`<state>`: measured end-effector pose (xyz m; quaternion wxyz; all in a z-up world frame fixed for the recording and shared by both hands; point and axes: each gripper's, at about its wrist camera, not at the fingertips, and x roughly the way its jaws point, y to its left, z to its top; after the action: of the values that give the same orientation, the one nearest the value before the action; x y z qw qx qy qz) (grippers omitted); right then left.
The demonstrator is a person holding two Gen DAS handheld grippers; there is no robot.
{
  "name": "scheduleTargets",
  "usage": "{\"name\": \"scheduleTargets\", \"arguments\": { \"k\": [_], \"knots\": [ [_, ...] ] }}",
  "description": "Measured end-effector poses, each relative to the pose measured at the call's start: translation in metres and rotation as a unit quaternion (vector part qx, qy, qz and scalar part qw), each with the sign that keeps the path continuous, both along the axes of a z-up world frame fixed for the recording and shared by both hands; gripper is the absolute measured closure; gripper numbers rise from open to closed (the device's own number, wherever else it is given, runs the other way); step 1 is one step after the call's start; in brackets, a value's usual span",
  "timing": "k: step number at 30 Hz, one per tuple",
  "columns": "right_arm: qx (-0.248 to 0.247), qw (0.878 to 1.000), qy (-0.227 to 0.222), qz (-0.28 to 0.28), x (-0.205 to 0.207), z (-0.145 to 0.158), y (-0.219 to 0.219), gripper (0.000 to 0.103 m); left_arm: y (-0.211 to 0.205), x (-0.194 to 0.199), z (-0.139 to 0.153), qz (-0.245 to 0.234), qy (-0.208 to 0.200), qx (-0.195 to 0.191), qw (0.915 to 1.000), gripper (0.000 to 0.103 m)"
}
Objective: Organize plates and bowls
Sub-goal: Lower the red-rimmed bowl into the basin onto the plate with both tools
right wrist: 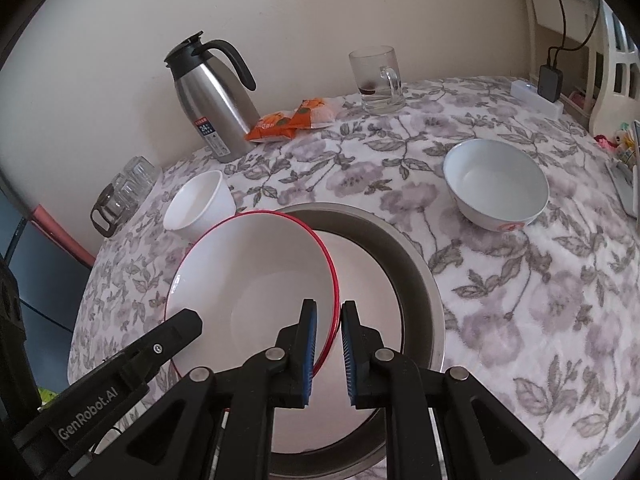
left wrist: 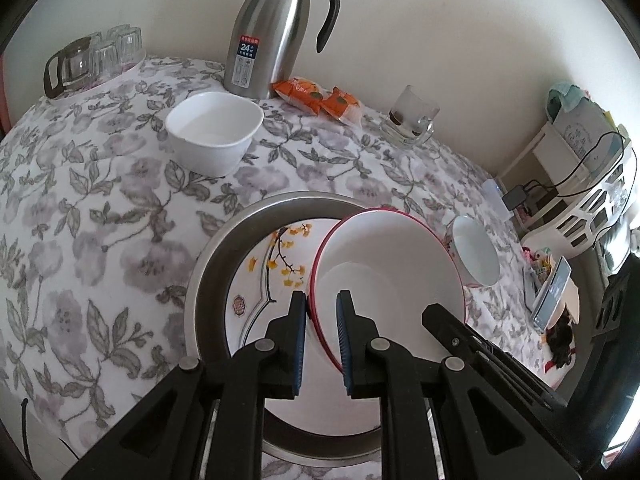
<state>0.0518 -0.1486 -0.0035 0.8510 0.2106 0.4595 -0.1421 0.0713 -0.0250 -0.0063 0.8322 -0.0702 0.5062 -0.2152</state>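
Note:
A white bowl with a red rim hangs tilted over a steel basin. In the basin lies a plate with yellow flowers. My left gripper is shut on the bowl's left rim. My right gripper is shut on the opposite rim. On the floral cloth, a squarish white bowl stands beyond the basin on the left. A round white bowl stands on the right.
A steel thermos jug, orange snack packets and a glass mug stand along the wall. A tray of glasses sits at the far left. A power strip and a white shelf are at the right edge.

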Motion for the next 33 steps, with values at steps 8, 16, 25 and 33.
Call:
{"name": "scheduleTargets", "arguments": {
  "k": [8,16,25,33],
  "knots": [
    [-0.006,1.0,0.009,0.007,0.002,-0.005,0.003,0.088,0.001,0.004,-0.008,0.004,0.017,0.004,0.9998,0.088],
    [-0.016,1.0,0.016,0.011,0.003,-0.009,0.007,0.088,0.007,0.01,-0.019,0.014,0.049,-0.011,0.9986,0.088],
    [-0.019,1.0,0.013,0.013,0.004,-0.011,0.008,0.087,0.012,0.013,-0.021,0.024,0.063,-0.031,0.9973,0.088],
    [-0.021,1.0,0.014,0.016,0.009,-0.012,0.009,0.086,0.016,0.019,-0.022,0.039,0.07,-0.05,0.9956,0.088]
  ]
}}
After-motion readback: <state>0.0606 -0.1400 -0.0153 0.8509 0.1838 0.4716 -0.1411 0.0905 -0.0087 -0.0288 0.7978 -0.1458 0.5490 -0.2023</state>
